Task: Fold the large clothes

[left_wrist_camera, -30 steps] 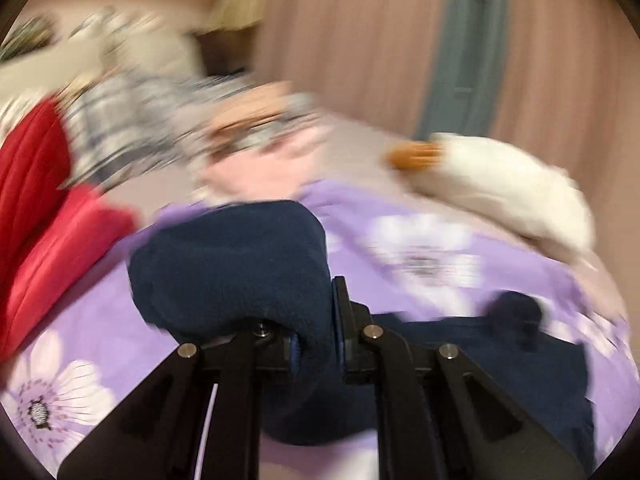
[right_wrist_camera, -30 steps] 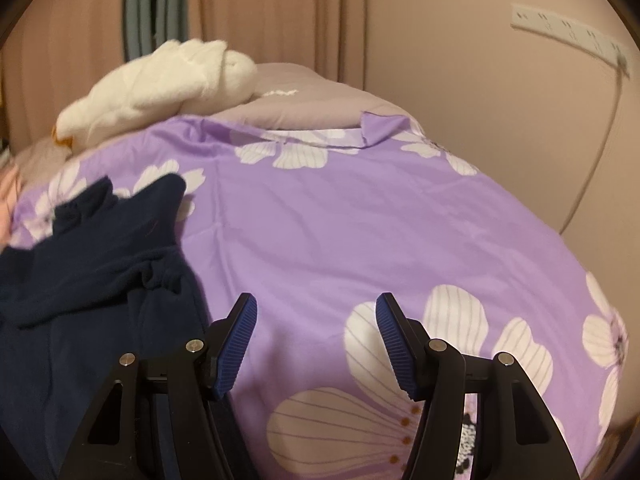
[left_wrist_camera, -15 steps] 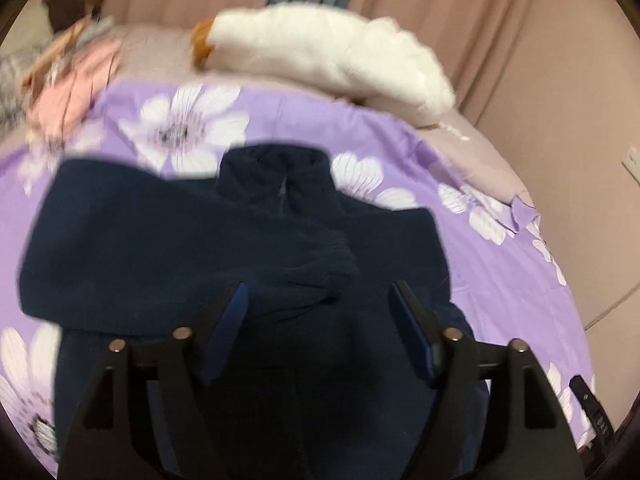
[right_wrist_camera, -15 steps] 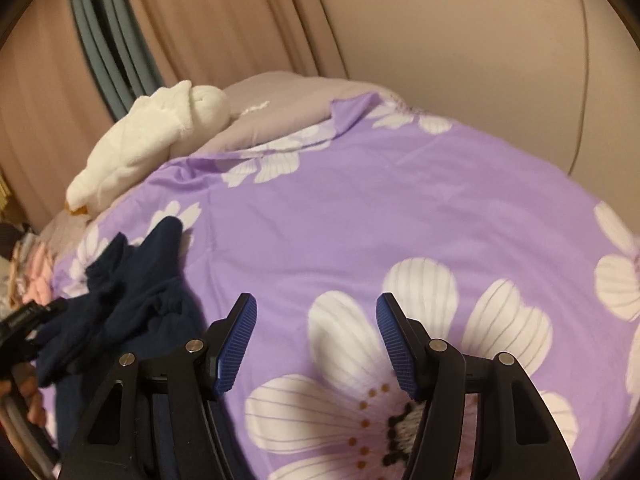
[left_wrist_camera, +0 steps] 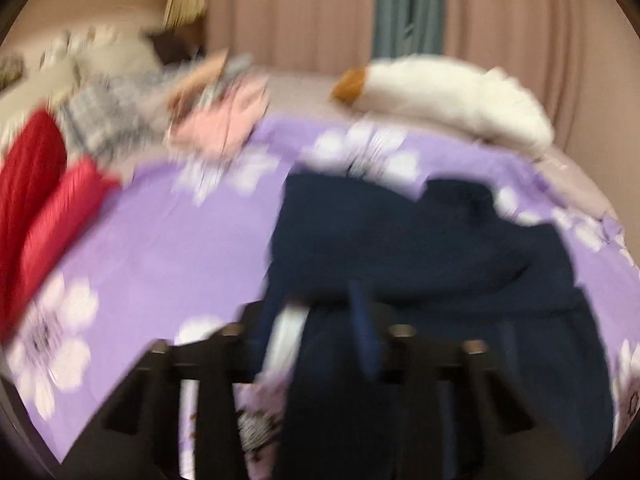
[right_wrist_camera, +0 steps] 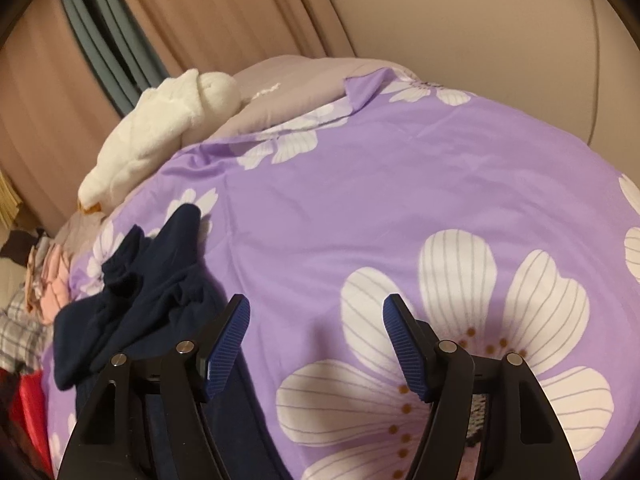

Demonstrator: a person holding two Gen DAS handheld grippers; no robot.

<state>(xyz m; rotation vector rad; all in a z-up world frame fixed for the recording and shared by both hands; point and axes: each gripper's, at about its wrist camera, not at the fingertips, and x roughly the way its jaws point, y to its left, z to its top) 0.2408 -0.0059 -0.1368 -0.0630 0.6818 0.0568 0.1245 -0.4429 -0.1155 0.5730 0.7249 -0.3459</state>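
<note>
A navy fleece garment (left_wrist_camera: pixel 420 248) lies on the purple floral bedsheet (left_wrist_camera: pixel 168 240), one sleeve folded across its body. The left wrist view is blurred. My left gripper (left_wrist_camera: pixel 316 328) is low over the garment's left edge, its jaws closing with that edge between them and a gap still showing. In the right wrist view the garment (right_wrist_camera: pixel 148 280) lies bunched at the left. My right gripper (right_wrist_camera: pixel 316 344) hovers over bare sheet (right_wrist_camera: pixel 400 184) to its right, jaws opening with nothing between them.
A white plush toy (left_wrist_camera: pixel 460 96) lies at the head of the bed, also seen in the right wrist view (right_wrist_camera: pixel 160 132). Red (left_wrist_camera: pixel 36 200), plaid (left_wrist_camera: pixel 104 120) and pink (left_wrist_camera: pixel 224 120) clothes are piled at the left. Curtains and a wall stand behind.
The left gripper let go of the navy sleeve, which now lies across the garment, then swung left and down to its edge and narrowed again. The right gripper rolled and widened a little.
</note>
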